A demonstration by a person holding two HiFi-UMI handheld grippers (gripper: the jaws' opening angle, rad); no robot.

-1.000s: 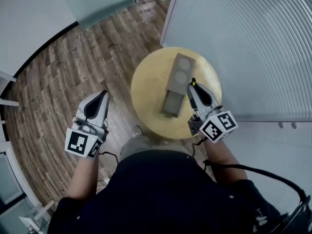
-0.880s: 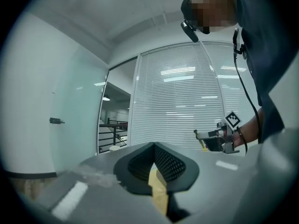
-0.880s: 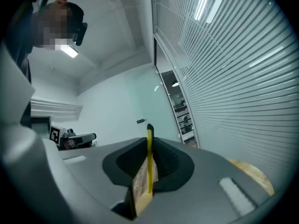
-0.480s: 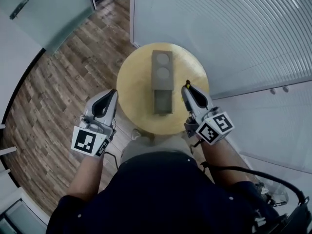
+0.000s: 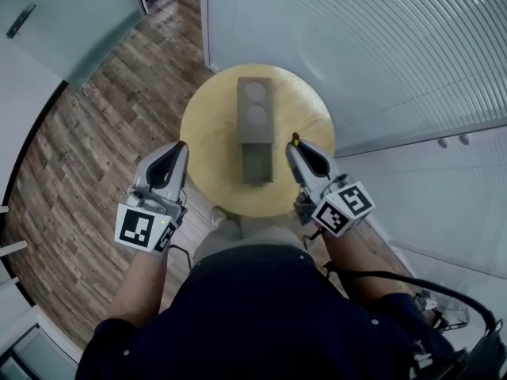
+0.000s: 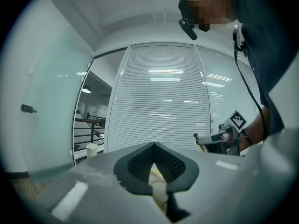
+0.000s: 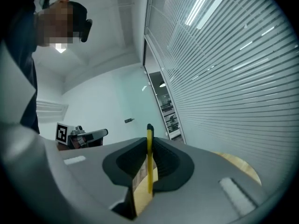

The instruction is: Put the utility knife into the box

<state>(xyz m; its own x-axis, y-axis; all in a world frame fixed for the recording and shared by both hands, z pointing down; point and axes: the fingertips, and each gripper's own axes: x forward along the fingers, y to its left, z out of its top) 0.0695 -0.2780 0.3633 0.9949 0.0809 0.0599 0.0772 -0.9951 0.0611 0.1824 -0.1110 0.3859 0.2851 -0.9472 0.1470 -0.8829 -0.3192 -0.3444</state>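
A grey box lies on the round wooden table, its inner tray slid out toward me. My right gripper hovers just right of the tray, shut on the yellow utility knife. In the right gripper view the thin knife stands upright between the pads of the right gripper. My left gripper hangs at the table's left edge, above the floor. Its jaws are shut and hold nothing, as the left gripper view also shows of the left gripper.
A wall of white blinds runs along the right and back. Wooden floor spreads to the left, and a glass partition stands at the far left. The table stands close against my legs.
The head view has swung, so the table now sits more to the left. The right gripper keeps the knife beside the tray; the left gripper has come nearer to the table's edge.
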